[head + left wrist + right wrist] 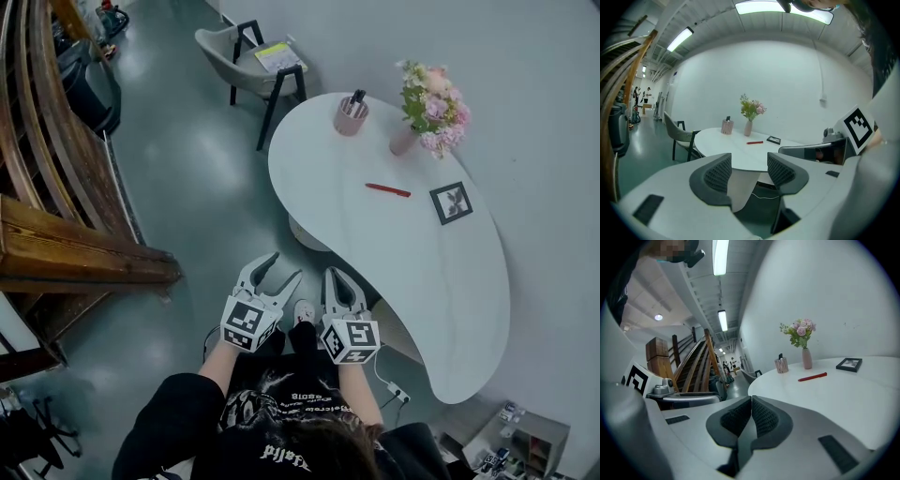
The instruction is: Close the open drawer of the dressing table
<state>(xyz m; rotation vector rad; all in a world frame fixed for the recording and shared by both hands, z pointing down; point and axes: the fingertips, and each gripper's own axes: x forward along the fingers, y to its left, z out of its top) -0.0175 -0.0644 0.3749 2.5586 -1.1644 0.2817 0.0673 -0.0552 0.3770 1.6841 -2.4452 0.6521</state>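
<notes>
Honestly, left tool (279, 269) spread, right tool (335, 275) pressed together; drawer unseen, so I might bump the white curved table (394, 246).

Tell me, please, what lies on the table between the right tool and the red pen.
Nothing does: between the right tool and the red pen the white table is bare, as the right gripper view and the head view show.

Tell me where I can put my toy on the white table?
The big bare part of the table is the near end, past the picture frame and red pen. The far end is crowded by the pink cup and flower vase.
</notes>
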